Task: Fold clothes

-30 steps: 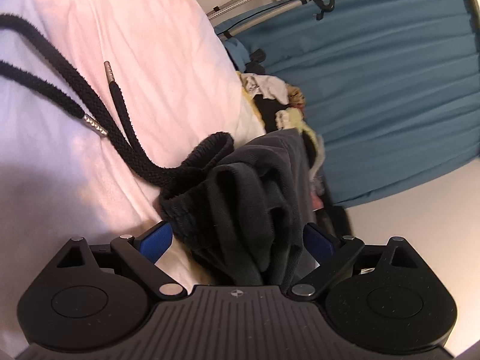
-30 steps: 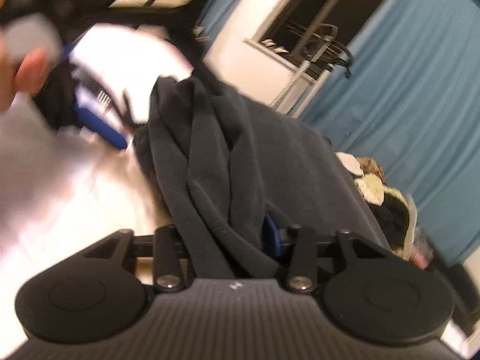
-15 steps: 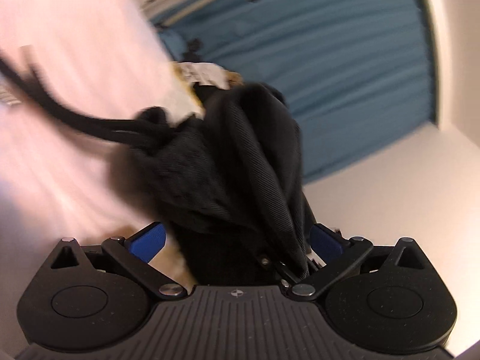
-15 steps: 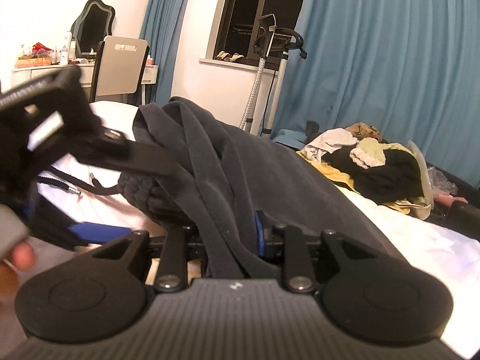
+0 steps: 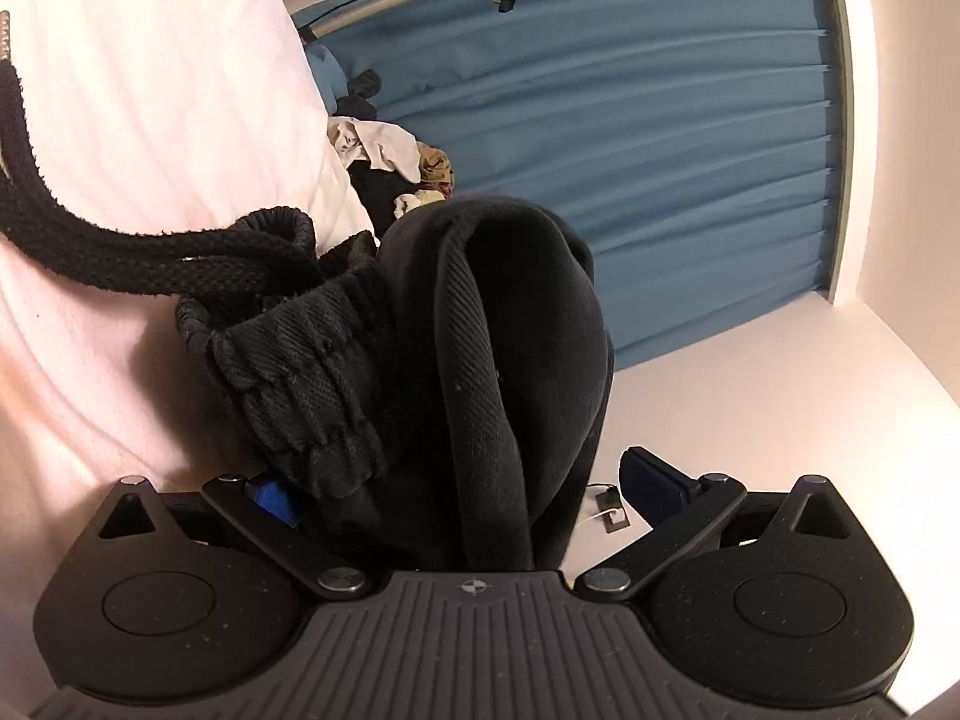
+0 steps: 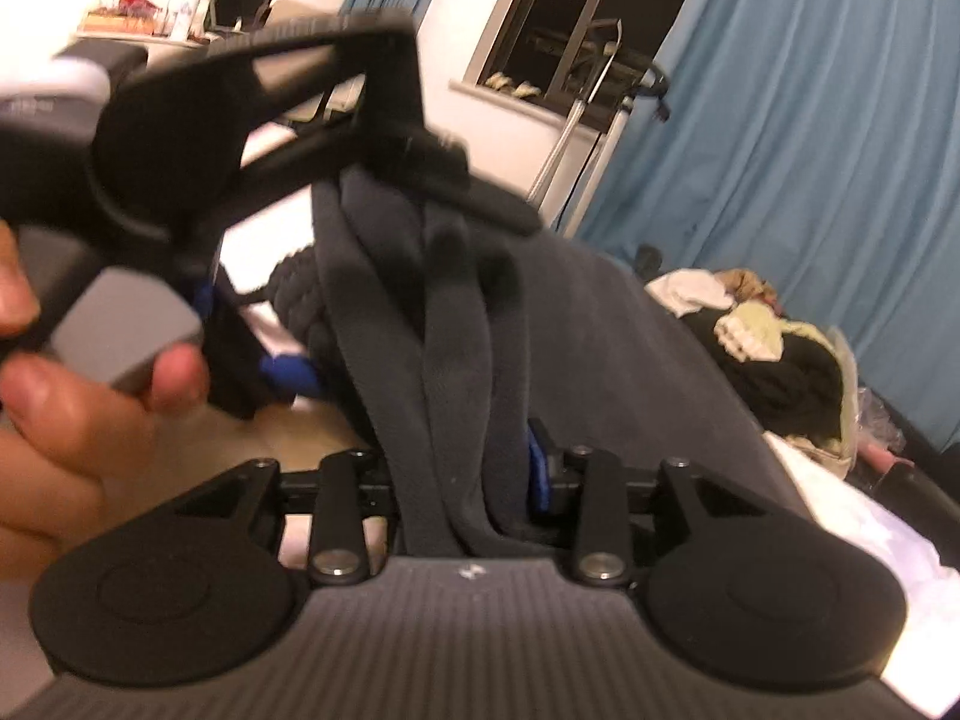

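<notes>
Right now: two grippers are working one bunched dark garment (image 5: 516, 324) above a pale bedsheet (image 5: 150, 120), and the risks are piling up.
Left gripper (image 5: 474, 492): spread as wide as it goes; the blue right-hand pad (image 5: 651, 483) stands clear of the cloth with daylight between, while the left-hand pad is half buried under the ribbed waistband (image 5: 300, 372). Nothing is pinched there; the fabric only lies between the jaws.
Right gripper (image 6: 474, 474): its jaws have just been opening a little, yet several thick folds of the same garment remain wedged between its pads, so I read it as gripping.
Where the garment sits: bunched upright between the two tools, its body trailing away down the bed toward a heap of other clothes (image 6: 768, 336).
Risk, slipping: with the left side loose and the right easing off, the whole bundle could slide out and collapse on the sheet.
Risk, snagging: the black drawcord (image 5: 90, 240) loops across the sheet beside the waistband; a careless close could catch cord instead of cloth.
Risk, crooked fold: so many layers are crumpled together that closing now would likely seize the wrong edge.
Risk, collision: in the right wrist view the left tool and the person's hand (image 6: 78, 396) hang close over the garment, leaving little room to move.
</notes>
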`<state>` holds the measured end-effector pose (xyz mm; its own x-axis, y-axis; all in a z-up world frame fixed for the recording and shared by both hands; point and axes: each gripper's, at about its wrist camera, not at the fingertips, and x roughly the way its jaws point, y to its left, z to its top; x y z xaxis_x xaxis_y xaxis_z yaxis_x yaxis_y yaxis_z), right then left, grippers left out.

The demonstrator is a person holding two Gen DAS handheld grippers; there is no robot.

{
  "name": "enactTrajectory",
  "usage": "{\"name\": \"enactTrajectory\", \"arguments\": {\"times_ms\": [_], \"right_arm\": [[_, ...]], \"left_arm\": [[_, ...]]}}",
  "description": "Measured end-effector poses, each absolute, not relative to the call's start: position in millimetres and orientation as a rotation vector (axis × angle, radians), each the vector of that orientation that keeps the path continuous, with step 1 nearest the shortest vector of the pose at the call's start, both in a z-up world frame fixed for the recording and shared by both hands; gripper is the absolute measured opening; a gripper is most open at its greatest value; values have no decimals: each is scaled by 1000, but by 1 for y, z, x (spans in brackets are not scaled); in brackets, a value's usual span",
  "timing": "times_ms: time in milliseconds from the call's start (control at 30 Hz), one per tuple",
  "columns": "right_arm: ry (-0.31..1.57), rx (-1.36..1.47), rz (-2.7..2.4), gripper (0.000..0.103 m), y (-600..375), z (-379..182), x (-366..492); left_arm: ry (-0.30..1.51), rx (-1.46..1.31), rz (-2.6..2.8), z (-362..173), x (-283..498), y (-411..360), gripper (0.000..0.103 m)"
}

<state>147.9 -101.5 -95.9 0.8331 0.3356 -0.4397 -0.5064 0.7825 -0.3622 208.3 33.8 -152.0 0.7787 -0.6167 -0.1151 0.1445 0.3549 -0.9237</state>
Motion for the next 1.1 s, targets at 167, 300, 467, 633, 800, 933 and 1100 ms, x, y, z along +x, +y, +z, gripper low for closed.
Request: {"name": "enactTrajectory", "arguments": {"times_ms": [167, 300, 467, 633, 800, 933, 1100], "right_arm": [[292, -740, 450, 38, -78, -114, 129], [313, -723, 496, 45, -79, -106, 120], [428, -277, 586, 52, -129, -57, 120], [453, 246, 403, 86, -222, -37, 141], [568, 562, 72, 86, -296, -67, 173], [661, 894, 72, 86, -320, -118, 186], [614, 1000, 152, 86, -312, -134, 198]], "left_arm": [[554, -1080, -463, -153, 217, 31, 102], [641, -1137, -400, -167, 229, 41, 90], [668, -1141, -366, -173, 231, 45, 75], [677, -1136, -350, -174, 229, 44, 68], [681, -1126, -360, -189, 221, 66, 68], [689, -1130, -374, -181, 225, 70, 68], [687, -1132, -375, -183, 215, 70, 68]]}}
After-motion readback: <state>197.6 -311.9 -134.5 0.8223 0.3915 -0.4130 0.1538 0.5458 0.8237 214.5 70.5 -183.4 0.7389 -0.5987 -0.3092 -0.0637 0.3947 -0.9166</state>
